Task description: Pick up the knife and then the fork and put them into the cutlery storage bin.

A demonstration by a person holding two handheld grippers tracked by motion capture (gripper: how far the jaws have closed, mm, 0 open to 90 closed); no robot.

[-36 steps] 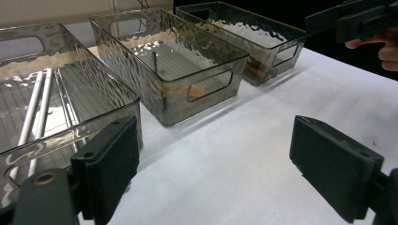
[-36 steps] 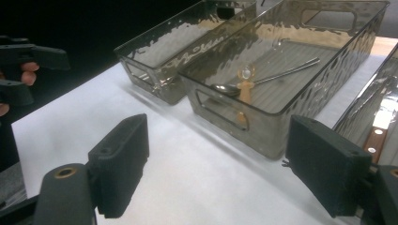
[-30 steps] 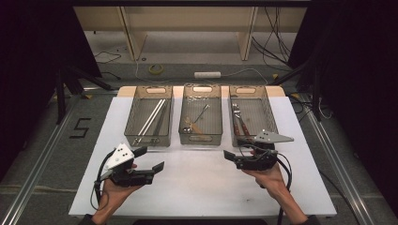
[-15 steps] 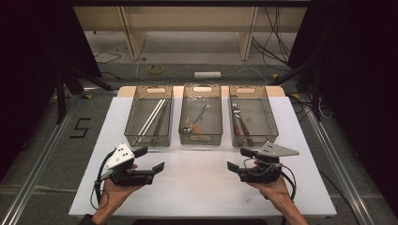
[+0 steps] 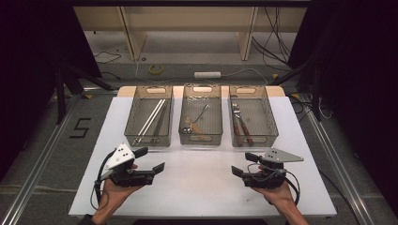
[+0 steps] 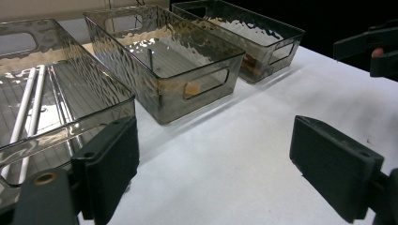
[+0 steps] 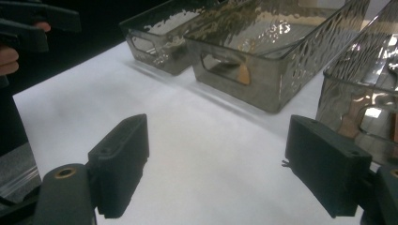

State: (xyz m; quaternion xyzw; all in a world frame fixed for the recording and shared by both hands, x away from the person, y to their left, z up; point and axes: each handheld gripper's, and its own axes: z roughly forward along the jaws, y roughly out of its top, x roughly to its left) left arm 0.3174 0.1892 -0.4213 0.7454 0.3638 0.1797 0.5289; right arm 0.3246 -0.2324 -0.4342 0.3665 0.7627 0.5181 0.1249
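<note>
1. Over the near part of the white table [image 5: 202, 187], I hold my left gripper [image 5: 151, 160] — jaws spread wide, nothing between them.
2. My right gripper [image 5: 244, 165] sits opposite, well apart from the left, jaws just as wide and empty.
3. Beyond both stand three smoky bins in a row: the left bin [image 5: 133, 123] with pale rods, the middle bin [image 5: 201, 138] with small utensils, the right bin [image 5: 268, 123] with brown-handled cutlery.
4. Neither gripper touches a bin — both hang above bare tabletop.
</note>
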